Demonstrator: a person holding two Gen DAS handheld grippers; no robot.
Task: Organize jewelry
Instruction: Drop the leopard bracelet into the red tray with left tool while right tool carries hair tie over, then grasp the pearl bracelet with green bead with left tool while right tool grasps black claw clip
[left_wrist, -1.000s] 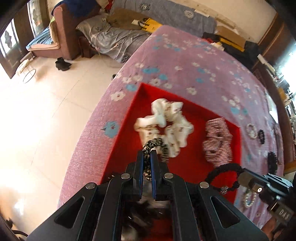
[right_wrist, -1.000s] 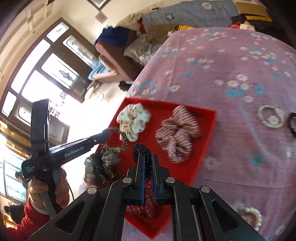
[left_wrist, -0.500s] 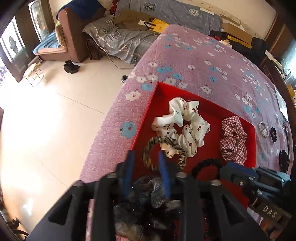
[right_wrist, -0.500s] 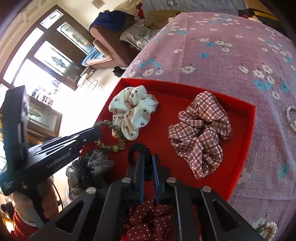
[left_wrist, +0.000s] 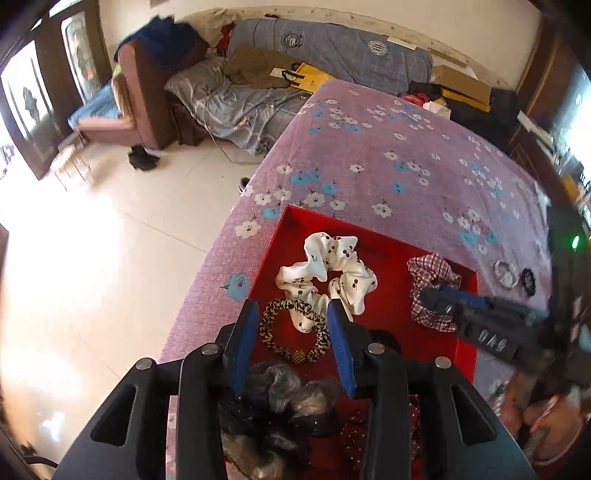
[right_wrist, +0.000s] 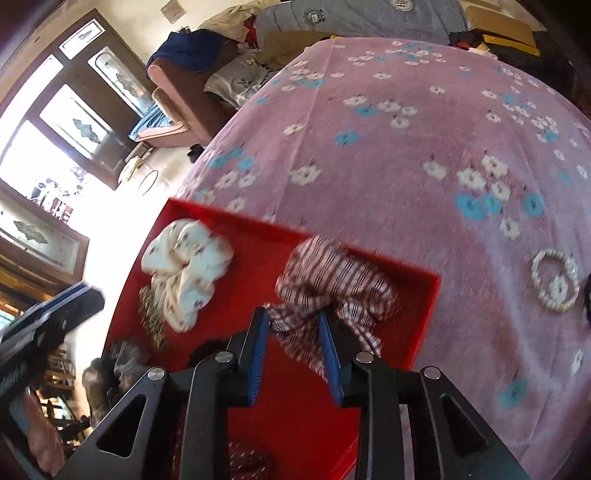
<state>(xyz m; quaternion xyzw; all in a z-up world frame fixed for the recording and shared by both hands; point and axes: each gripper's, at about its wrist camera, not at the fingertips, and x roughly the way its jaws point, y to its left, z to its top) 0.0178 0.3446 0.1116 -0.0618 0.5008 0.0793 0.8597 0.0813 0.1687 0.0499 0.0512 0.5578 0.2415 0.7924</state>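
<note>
A red tray (left_wrist: 469, 343) (right_wrist: 424, 314) lies on the flowered purple cloth. In it lie a white cherry scrunchie (left_wrist: 328, 269) (right_wrist: 184, 266), a leopard hair tie (left_wrist: 293, 332) (right_wrist: 151, 321), a red plaid scrunchie (left_wrist: 432, 273) (right_wrist: 332, 284), a black hair tie (left_wrist: 384, 338) (right_wrist: 207, 350), a dark grey scrunchie (left_wrist: 280, 406) and a red dotted one (right_wrist: 240, 461). My left gripper (left_wrist: 291, 314) is open and empty above the leopard tie. My right gripper (right_wrist: 293, 321) is open and empty over the tray by the plaid scrunchie.
A pearl bracelet (right_wrist: 554, 284) (left_wrist: 504, 271) and a black hair tie (left_wrist: 528, 282) lie on the cloth right of the tray. The table's left edge drops to a tiled floor (left_wrist: 92, 240). A sofa (left_wrist: 332, 51) with bedding stands behind.
Both grippers opened. The left let go of the leopard tie and the right let go of the black tie; both ties now lie in the tray. Both grippers pulled back.
</note>
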